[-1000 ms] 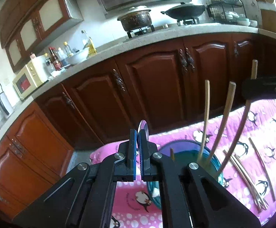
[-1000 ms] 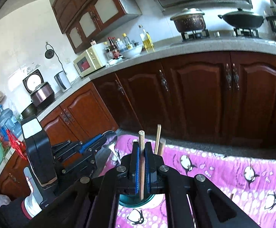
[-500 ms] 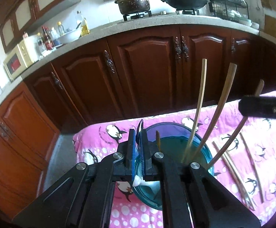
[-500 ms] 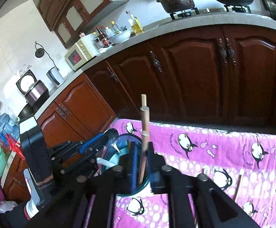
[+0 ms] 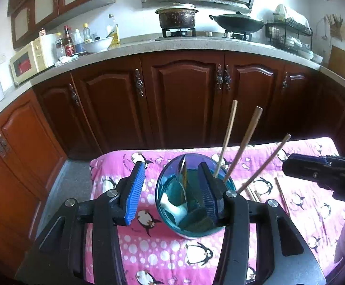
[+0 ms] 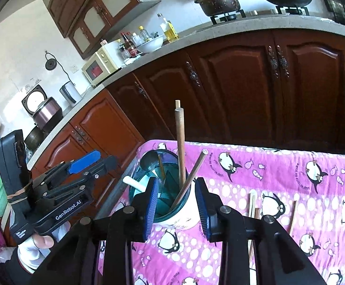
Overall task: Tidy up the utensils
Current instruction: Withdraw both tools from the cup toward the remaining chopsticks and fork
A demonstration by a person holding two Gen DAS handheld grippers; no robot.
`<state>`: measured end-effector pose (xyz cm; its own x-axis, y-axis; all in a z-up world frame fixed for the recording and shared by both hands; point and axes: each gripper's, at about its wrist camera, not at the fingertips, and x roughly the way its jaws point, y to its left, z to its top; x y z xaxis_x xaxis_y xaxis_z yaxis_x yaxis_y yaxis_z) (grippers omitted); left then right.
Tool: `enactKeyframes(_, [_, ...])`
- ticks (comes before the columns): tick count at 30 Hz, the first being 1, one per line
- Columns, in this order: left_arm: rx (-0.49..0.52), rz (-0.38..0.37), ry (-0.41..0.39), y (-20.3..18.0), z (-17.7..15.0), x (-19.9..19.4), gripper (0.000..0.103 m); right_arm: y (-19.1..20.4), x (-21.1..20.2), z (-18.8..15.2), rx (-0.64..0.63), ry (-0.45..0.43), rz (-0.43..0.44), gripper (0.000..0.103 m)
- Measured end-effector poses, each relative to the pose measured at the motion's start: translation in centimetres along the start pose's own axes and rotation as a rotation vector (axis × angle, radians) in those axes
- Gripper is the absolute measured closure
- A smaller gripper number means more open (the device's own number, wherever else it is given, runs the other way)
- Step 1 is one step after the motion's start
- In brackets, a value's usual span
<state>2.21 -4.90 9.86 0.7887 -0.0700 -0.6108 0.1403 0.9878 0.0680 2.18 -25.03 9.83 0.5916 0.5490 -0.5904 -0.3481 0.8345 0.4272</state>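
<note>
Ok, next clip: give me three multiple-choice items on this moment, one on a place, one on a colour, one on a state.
1. Where do the loose chopsticks lie? A in the wok; B on the cloth beside the holder; C on the counter.
2. What colour is the cloth? A pink; B green; C white.
3. The left gripper is: A shut on a spoon; B shut on a chopstick; C open.
Key: B, they lie flat right of the holder; A, pink with penguins; C, its jaws have just been opening, nothing gripped.
</note>
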Motion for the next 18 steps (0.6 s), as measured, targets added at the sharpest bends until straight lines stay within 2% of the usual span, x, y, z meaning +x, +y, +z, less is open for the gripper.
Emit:
enactKeyframes(9, [-0.018,-0.03,-0.015,-2.2,-1.4,-2.2,0.056,1.8,-3.4,-1.2,-0.069,-0.066,-0.092,0.067])
enactKeyframes(13, [-0.018,-0.05,-0.022,-3.4,-1.9,-3.1,0.048,2.3,-4.7,-1.6,-0.099,-0.087,-0.138,0.067])
enactKeyframes(18, [-0.017,-0.091,-0.02,-5.0,-2.3,-3.7,0.047,2.4,-6.6,-2.6,-0.134,-0.111,-0.189,0.062])
